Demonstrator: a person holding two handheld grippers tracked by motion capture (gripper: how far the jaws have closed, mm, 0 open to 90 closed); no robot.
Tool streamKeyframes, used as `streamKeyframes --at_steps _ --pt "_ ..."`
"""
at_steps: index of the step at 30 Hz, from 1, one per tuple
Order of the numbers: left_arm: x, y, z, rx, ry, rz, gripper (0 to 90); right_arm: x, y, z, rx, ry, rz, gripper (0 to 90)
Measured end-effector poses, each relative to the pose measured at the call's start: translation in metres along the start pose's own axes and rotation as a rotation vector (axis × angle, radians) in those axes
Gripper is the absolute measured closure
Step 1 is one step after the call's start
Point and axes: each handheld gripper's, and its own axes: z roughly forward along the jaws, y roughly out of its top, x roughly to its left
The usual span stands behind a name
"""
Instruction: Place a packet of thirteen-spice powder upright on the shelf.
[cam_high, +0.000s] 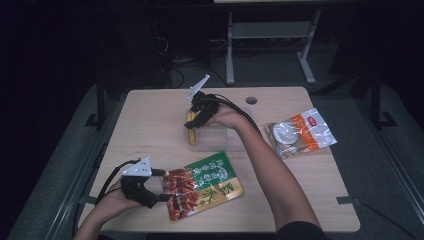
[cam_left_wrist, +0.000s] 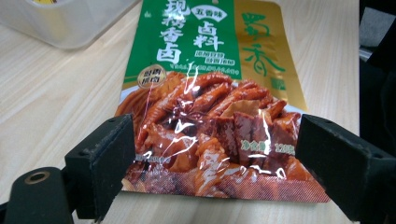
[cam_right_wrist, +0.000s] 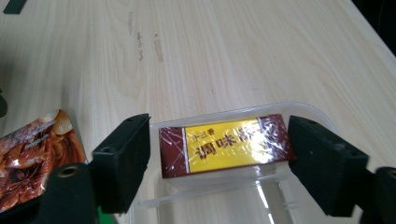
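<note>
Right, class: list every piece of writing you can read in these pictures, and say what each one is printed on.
"现捞香卤": green pouch, large white characters.
"五香味" over "卤料": same pouch, upper middle.
"净含量" plus a number starting "120": same pouch, lower right, partly behind the left gripper jaw.
"调味" then one unclear character: small yellow packet between the right gripper jaws.
Red logo on the orange-and-clear bag: too small to read.

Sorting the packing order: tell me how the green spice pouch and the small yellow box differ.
The green spice pouch is large, flat and soft; the small yellow box is compact and rigid. The pouch lies on the bare table; the box stands on edge inside the clear tub. Both have glossy wrapping and sit between open gripper fingers.
</note>
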Motion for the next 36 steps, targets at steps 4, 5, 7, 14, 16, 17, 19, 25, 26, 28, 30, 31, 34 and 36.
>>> streamKeyframes --at_steps 4,5,7,14,16,17,19,25,26,28,30,31,34,36 --pt "-0.001 0.003 -0.002 0.01 -0.007 -0.016 11.7 0.002 0.002 -0.009 -0.016 -0.013 -0.003 18.8" --pt "-0.001 0.004 -0.002 0.018 -0.005 -0.015 11.6 0.003 0.002 -0.011 -0.023 -0.012 0.001 18.7" --pt "-0.003 0.004 -0.002 0.013 -0.012 -0.014 10.8 0.005 0.002 -0.018 -0.044 -0.018 -0.002 18.4" --pt "-0.003 0.004 -0.003 0.027 0.034 -0.007 10.7 0.009 -0.005 -0.038 -0.067 -0.047 0.014 18.3" --pt "-0.003 0.003 -0.002 0.025 0.032 -0.02 10.8 0.011 -0.008 -0.043 -0.073 -0.058 0.024 18.2" --pt "-0.002 0.003 -0.002 0.022 0.031 -0.022 10.8 0.013 -0.01 -0.047 -0.073 -0.069 0.029 18.2" --pt "-0.001 0.002 -0.001 0.019 0.034 -0.019 10.9 0.016 -0.013 -0.053 -0.076 -0.076 0.035 18.2" --pt "-0.001 0.002 0.001 0.027 0.045 -0.008 12.0 0.031 -0.026 -0.071 -0.078 -0.122 0.054 18.4" --pt "-0.001 0.002 0.001 0.026 0.047 -0.007 12.1 0.032 -0.028 -0.073 -0.078 -0.125 0.053 18.3" --pt "-0.001 0.002 0.001 0.027 0.05 -0.006 12.2 0.036 -0.033 -0.079 -0.084 -0.134 0.051 18.7" --pt "-0.001 0.002 0.002 0.033 0.051 -0.002 12.3 0.041 -0.037 -0.086 -0.084 -0.137 0.06 20.1" --pt "-0.001 0.002 0.002 0.035 0.05 0.009 12.3 0.043 -0.039 -0.089 -0.087 -0.14 0.065 21.2" --pt "-0.002 0.001 0.004 0.047 0.044 0.004 12.4 0.052 -0.047 -0.098 -0.083 -0.146 0.065 27.8" --pt "-0.002 0.001 0.005 0.06 0.045 0.01 12.4 0.058 -0.053 -0.103 -0.091 -0.152 0.06 33.4"
